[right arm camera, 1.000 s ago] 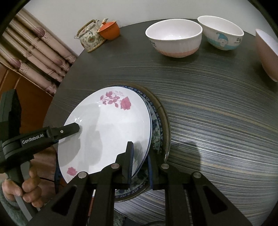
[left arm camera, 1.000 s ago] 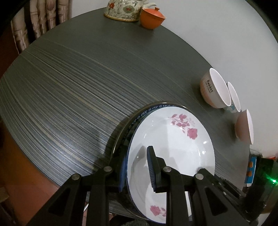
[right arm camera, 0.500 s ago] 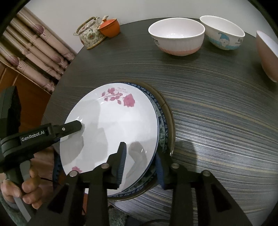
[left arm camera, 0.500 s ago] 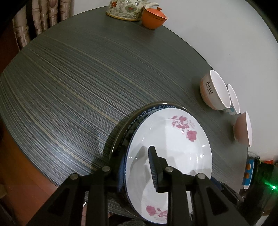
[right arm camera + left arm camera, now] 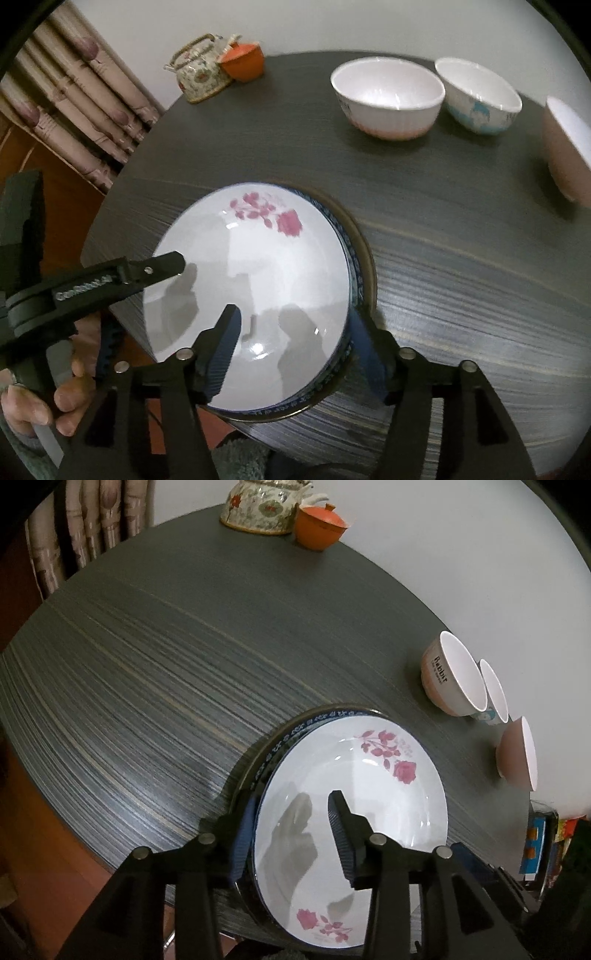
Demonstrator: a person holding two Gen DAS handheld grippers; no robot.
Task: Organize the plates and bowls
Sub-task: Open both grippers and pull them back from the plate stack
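Three loose bowls (image 5: 388, 98) at 1 o'clock are left unstacked; white rose-print plate (image 5: 251, 295) is stacked, prob. settled. L gripper (image 5: 291, 834) & R gripper (image 5: 295, 343) jaws are opening, nothing gripped.

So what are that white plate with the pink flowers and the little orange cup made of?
The rose plate looks like glazed ceramic or porcelain, though melamine is possible: glossy white, with sharp highlights and mirrored gripper shadows. The orange cup seems to be glazed pottery: smooth, evenly coloured, with a softer sheen.
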